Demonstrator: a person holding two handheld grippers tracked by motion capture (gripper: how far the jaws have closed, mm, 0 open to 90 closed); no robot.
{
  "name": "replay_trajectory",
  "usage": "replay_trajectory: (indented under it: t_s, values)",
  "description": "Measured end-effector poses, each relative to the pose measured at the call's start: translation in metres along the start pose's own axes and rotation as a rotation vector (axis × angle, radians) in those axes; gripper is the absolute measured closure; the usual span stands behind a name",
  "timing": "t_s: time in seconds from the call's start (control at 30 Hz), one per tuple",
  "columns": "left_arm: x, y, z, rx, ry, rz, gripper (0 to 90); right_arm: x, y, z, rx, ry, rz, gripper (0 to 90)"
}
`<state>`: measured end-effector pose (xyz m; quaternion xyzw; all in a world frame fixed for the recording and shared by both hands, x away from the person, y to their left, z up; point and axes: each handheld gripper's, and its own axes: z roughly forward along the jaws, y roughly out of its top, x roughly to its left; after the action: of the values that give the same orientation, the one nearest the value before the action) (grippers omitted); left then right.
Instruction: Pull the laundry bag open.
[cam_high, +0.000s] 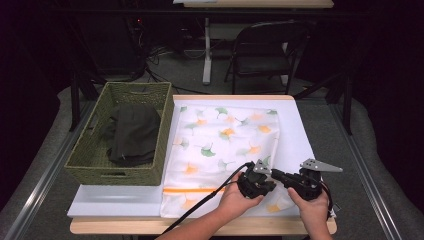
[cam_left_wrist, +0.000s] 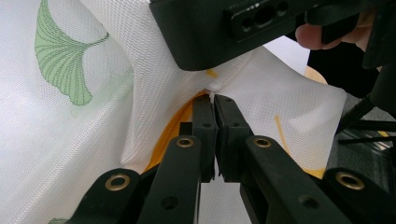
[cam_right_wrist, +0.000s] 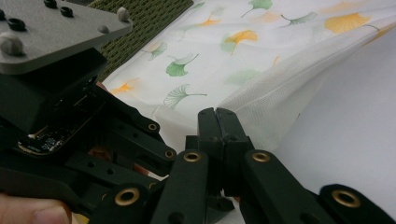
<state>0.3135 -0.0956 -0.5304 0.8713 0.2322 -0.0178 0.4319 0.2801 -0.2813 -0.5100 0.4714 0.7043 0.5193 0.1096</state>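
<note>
A: High view first: where is the mesh laundry bag (cam_high: 220, 145), if we take the woven basket (cam_high: 95, 150) as our landmark?

B: It lies flat just beside the basket, on the side away from the dark garment (cam_high: 132, 135) that rests inside the basket. Both grippers are at the bag's corner that is farthest from the basket and nearest to the person.

A: What does the left gripper (cam_left_wrist: 214, 100) do?

B: In the left gripper view its jaws are pressed together, and a small white piece at the end of the orange zipper (cam_left_wrist: 175, 123) sits at their tips. I judge it is the zipper pull, pinched there, but it is very small.

A: And the right gripper (cam_right_wrist: 215, 112)?

B: In the right gripper view its jaws are also together, and the edge of the mesh stands up right behind the tips. I think they clamp the fabric, though the contact itself is hidden.

A: Why are both so close?

B: Probably one holds the cloth tight so that the zipper slides and the mesh does not bunch. The zipper runs back toward the basket, so the pull should travel that way. The garment in the basket waits, I suppose, to go into the bag after opening.
</note>
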Motion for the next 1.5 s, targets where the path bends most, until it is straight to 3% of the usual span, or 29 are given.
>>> replay_trajectory:
  t_s: [0.27, 0.5, 0.77, 0.87, 1.0, 1.5]
  values:
    - [0.000, -0.003, -0.003, 0.005, -0.010, 0.017, 89.8, -0.003, -0.001, -0.002, -0.005, -0.011, -0.002, 89.6]
    - [0.002, -0.006, -0.003, 0.011, -0.009, 0.012, 89.9, -0.006, -0.004, -0.002, -0.002, -0.015, 0.005, 77.1]
    - [0.003, -0.006, -0.005, 0.011, -0.018, 0.008, 89.9, -0.009, -0.009, -0.001, 0.044, -0.030, 0.007, 72.1]
    - [0.003, -0.006, -0.005, 0.010, -0.010, 0.008, 89.9, -0.009, -0.012, 0.000, 0.060, -0.027, 0.010, 73.5]
    - [0.003, -0.007, -0.006, 0.004, -0.012, 0.003, 89.8, -0.008, -0.012, -0.001, 0.069, -0.016, 0.008, 81.8]
    - [0.006, -0.007, -0.006, -0.015, -0.036, -0.020, 85.3, -0.003, -0.009, -0.003, 0.033, 0.009, 0.018, 83.5]
